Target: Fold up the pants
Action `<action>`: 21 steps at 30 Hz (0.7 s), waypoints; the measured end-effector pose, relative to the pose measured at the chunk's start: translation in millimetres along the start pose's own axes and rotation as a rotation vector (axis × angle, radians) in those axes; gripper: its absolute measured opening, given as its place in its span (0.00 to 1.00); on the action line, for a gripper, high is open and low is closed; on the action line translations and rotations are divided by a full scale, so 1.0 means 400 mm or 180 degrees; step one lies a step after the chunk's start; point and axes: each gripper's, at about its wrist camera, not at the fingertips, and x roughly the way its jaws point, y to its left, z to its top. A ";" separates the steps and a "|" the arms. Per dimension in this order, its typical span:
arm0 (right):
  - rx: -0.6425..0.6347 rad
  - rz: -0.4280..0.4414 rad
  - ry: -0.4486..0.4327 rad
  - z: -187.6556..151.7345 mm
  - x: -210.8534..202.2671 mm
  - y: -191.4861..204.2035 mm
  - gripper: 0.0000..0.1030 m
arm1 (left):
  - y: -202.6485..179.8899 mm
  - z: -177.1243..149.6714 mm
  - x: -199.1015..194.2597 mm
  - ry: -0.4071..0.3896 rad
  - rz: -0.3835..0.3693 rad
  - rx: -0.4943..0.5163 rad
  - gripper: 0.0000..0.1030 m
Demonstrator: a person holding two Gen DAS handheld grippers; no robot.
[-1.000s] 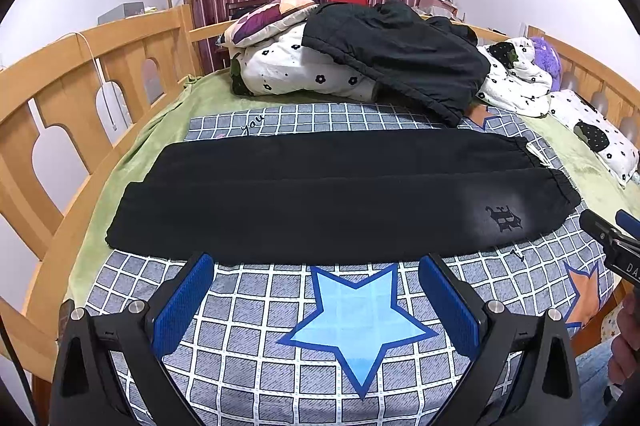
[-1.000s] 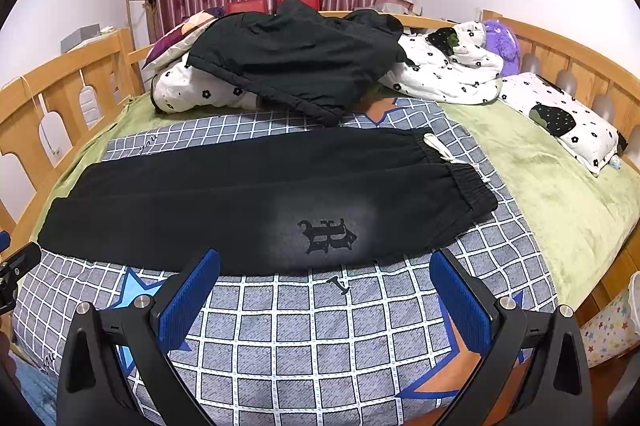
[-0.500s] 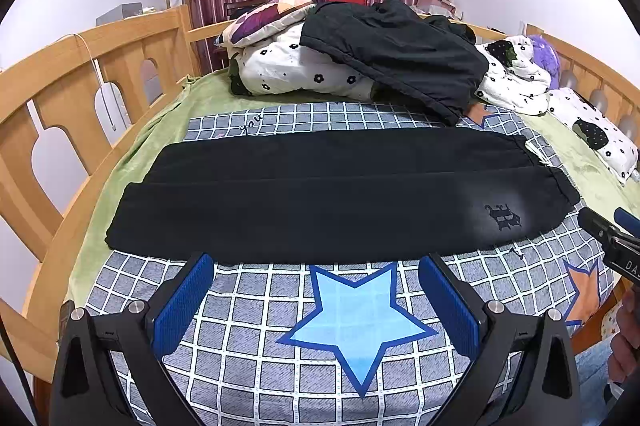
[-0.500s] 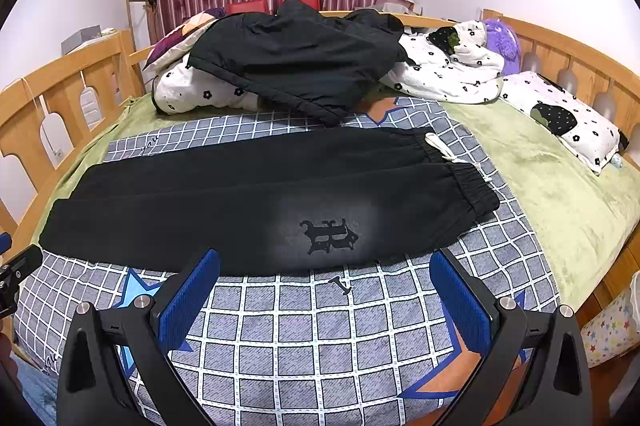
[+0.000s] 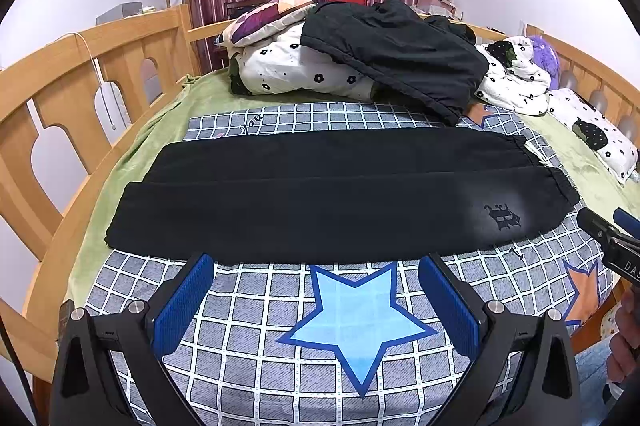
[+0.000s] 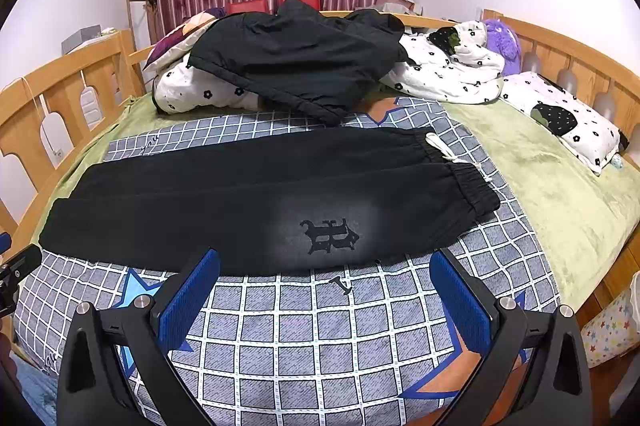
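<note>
Black pants [image 5: 320, 202] lie flat across the checked bedspread, folded lengthwise, legs to the left and elastic waistband to the right. They also show in the right wrist view [image 6: 248, 202], with a faded patch and a dark logo [image 6: 330, 235] near the waist. My left gripper [image 5: 318, 266] is open and empty, hovering just in front of the pants' near edge. My right gripper [image 6: 326, 262] is open and empty, in front of the logo patch. A white drawstring [image 6: 440, 150] pokes out at the waistband.
A pile of flowered quilts with a black jacket [image 5: 396, 50] on top sits at the back of the bed. Wooden rails [image 5: 80, 86] line both sides. A flowered pillow [image 6: 560, 114] lies at the right. The right gripper's tip [image 5: 600, 230] shows at the left view's edge.
Both grippers have moved slightly forward toward the pants' near edge. The pants have not moved and both grippers stay open.
</note>
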 end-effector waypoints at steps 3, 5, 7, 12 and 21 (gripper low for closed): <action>-0.0007 0.0005 -0.0001 0.000 0.001 0.001 1.00 | 0.000 0.001 0.000 -0.0001 0.0001 0.0001 1.00; -0.0010 0.0001 0.0001 -0.001 0.002 0.002 1.00 | 0.000 0.000 -0.001 -0.0001 -0.0001 -0.0001 1.00; -0.0011 0.0006 0.0003 -0.001 0.002 0.002 1.00 | -0.001 0.000 -0.001 0.0001 -0.0002 -0.0003 1.00; -0.0014 0.0007 0.0006 -0.001 0.002 0.004 1.00 | 0.000 0.000 -0.002 -0.0006 -0.0005 0.0002 1.00; -0.0023 0.0013 -0.0025 0.001 0.000 0.011 1.00 | 0.001 0.001 -0.002 -0.0004 -0.0012 0.0003 1.00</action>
